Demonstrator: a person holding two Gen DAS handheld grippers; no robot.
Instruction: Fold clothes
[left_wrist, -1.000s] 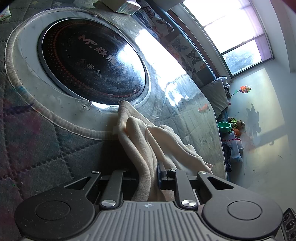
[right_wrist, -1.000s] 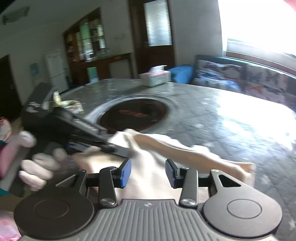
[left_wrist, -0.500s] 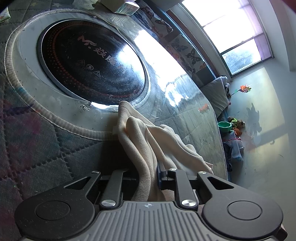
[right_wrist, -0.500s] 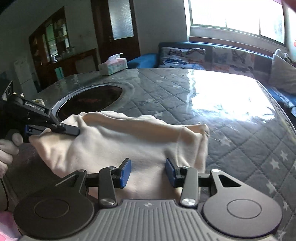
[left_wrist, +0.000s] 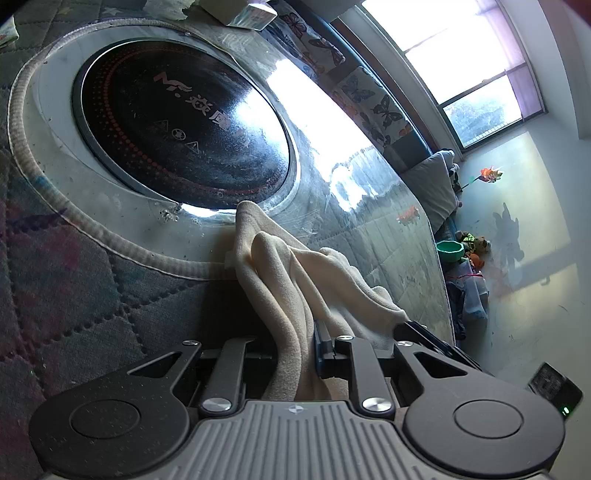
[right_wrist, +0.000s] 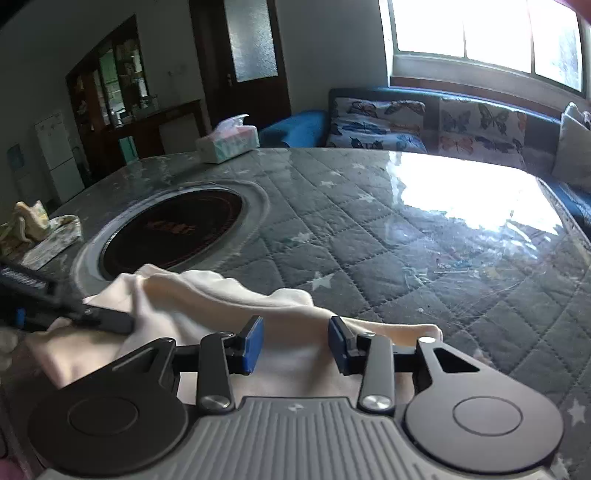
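A cream garment (left_wrist: 295, 280) lies bunched on the quilted table cover, its far tip touching the rim of the round hob. My left gripper (left_wrist: 295, 347) is shut on a thick fold of it. In the right wrist view the left gripper (right_wrist: 92, 317) pinches the cream garment (right_wrist: 207, 295) at its left end. My right gripper (right_wrist: 295, 343) hovers over the garment's near edge. Its blue pads (right_wrist: 253, 343) are closing with cloth lying between and below them, and they are not pressing on it. A tip of the right gripper (left_wrist: 424, 332) shows over the cloth's right end.
A black round hob (right_wrist: 173, 229) is sunk into the table behind the garment. A tissue box (right_wrist: 227, 142) stands at the far edge, and crumpled patterned cloth (right_wrist: 40, 232) lies at the left. A sofa with butterfly cushions (right_wrist: 424, 122) runs behind the table under the window.
My right gripper has swung in and dropped onto the garment's near edge, its jaws a little narrower. Its tip now shows in the left wrist view. The left gripper has kept still.
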